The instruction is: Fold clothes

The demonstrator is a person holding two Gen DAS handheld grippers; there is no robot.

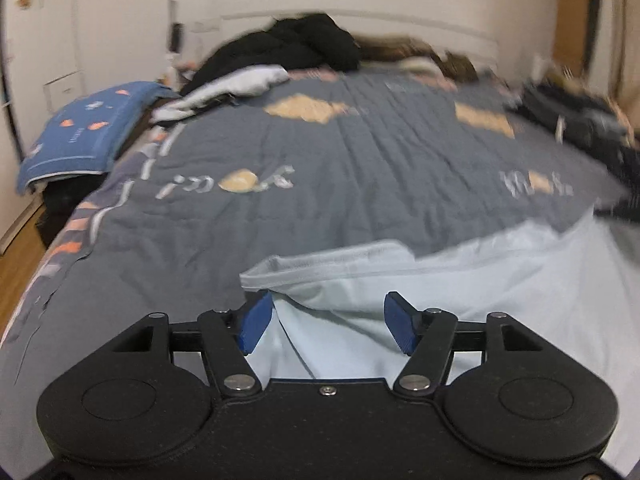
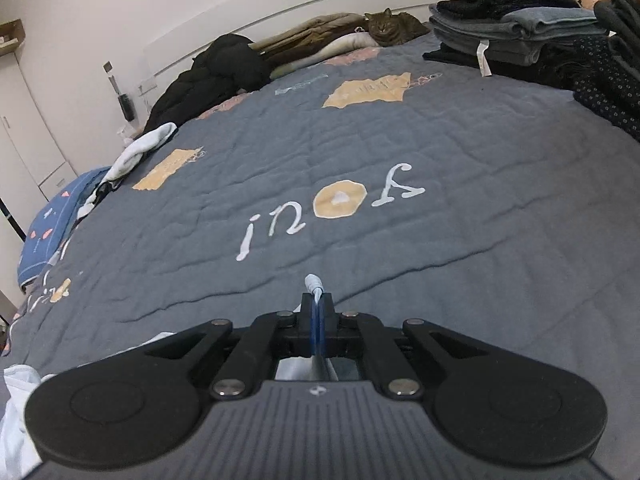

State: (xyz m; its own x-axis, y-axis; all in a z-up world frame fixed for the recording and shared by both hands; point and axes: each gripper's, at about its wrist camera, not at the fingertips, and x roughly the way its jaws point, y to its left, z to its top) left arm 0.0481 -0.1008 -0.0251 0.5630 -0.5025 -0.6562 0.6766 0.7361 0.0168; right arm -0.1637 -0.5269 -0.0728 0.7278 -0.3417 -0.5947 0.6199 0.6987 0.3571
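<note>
Left gripper (image 1: 328, 322) low over the near edge of the bed, jaws spread wide, blue pads (image 1: 256, 322) well apart and gripping nothing; pale blue garment (image 1: 460, 280) lying on the grey quilt (image 1: 320, 152) right in front and under the pads, its hemmed edge bunched up just beyond the left pad, a fold running down between the two; view blurred, so finer detail of the cloth not readable.

Right gripper (image 2: 317, 300) pinched fully closed on a thin twist of the same pale blue garment (image 2: 313, 282), a small tip of cloth poking out past the fingertips, more of it trailing back under the jaws and showing at the lower left corner of the right wrist view; quilt (image 2: 440, 280) stretching out ahead, with white lettering and a tan ring sewn on.

Further up the bed: black jacket (image 2: 224, 68) heaped at the left by the headboard; white cloth (image 2: 140, 148) crumpled along the left edge; blue towel (image 1: 76, 132) draped just off the left side; stack of folded clothes (image 2: 512, 28) at the far right corner; tabby cat (image 2: 394, 28) resting at the head, between the beige bedding and the stack.
</note>
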